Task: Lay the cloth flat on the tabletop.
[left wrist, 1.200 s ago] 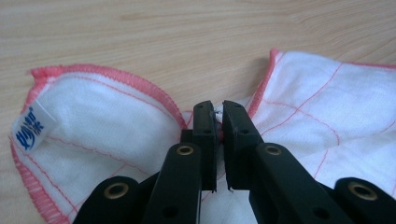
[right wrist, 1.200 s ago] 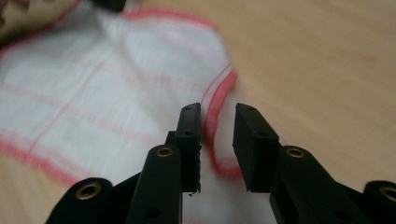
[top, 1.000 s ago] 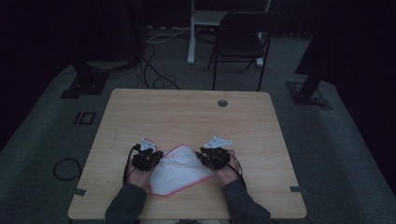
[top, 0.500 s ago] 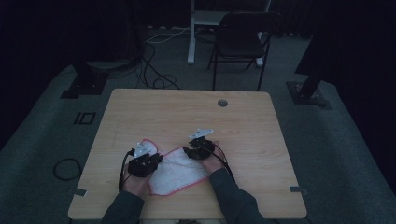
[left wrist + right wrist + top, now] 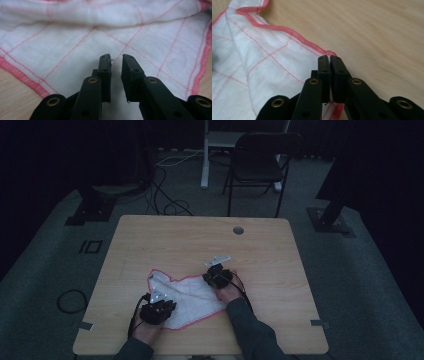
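Now right tongs (image 5: 329, 58) pinch cloth (image 5: 262, 60) corner.

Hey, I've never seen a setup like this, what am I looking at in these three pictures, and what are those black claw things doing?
A person at a light wooden table holds a black two-jaw gripper in each hand. One camera looks down from above; the other two ride on the grippers, looking along their jaws. A white cloth with red grid lines and a red hem lies on the table. The right gripper has just closed, pinching the cloth's edge. The left gripper hovers over the cloth, jaws slightly apart, holding nothing.
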`<action>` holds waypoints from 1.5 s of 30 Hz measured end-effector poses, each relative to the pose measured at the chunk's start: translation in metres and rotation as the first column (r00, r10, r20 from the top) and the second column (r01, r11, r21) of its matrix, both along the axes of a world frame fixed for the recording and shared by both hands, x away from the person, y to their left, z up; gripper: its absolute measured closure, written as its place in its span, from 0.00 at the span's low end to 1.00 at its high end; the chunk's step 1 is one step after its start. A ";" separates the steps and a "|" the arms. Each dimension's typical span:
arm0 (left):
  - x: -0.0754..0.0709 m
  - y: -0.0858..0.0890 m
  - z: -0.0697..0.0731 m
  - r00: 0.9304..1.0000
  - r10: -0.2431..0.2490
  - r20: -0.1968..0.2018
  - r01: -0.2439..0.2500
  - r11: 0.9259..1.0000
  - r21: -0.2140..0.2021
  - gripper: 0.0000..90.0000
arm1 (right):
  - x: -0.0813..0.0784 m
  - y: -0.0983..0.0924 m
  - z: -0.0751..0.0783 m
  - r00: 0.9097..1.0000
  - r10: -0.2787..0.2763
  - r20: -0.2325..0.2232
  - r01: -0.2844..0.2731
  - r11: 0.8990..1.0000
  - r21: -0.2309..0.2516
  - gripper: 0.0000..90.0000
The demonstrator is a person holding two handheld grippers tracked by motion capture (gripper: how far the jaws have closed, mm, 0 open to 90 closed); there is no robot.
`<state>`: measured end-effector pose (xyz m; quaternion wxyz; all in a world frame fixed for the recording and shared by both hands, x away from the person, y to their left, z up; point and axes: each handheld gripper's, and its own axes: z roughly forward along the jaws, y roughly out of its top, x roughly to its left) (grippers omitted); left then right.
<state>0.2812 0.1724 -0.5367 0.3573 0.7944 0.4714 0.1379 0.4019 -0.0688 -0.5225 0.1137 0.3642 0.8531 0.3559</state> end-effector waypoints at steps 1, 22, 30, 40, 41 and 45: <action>0.000 0.000 0.000 1.000 -0.002 0.002 0.002 1.000 0.004 0.88 | 0.001 -0.003 0.002 1.000 -0.007 0.010 0.007 1.000 -0.002 0.98; 0.021 0.008 0.001 0.995 -0.097 0.028 0.095 0.993 0.070 0.89 | 0.030 -0.065 0.035 0.978 -0.170 0.122 0.176 0.984 -0.038 0.98; 0.024 0.003 0.001 0.993 -0.117 0.033 0.114 0.991 0.071 0.87 | 0.030 -0.072 0.045 0.968 -0.192 0.164 0.200 0.979 -0.036 0.81; 0.023 -0.001 0.000 0.993 -0.111 0.036 0.108 0.992 0.063 0.85 | -0.016 -0.061 0.028 0.987 -0.094 0.128 0.094 0.996 0.005 0.71; 0.023 -0.001 0.000 0.993 -0.111 0.036 0.108 0.992 0.063 0.85 | -0.022 -0.060 0.025 0.989 -0.083 0.122 0.083 0.997 0.009 0.71; 0.023 -0.001 0.000 0.993 -0.109 0.036 0.107 0.992 0.063 0.85 | -0.044 -0.055 0.014 0.993 -0.039 0.113 0.038 0.999 0.014 0.68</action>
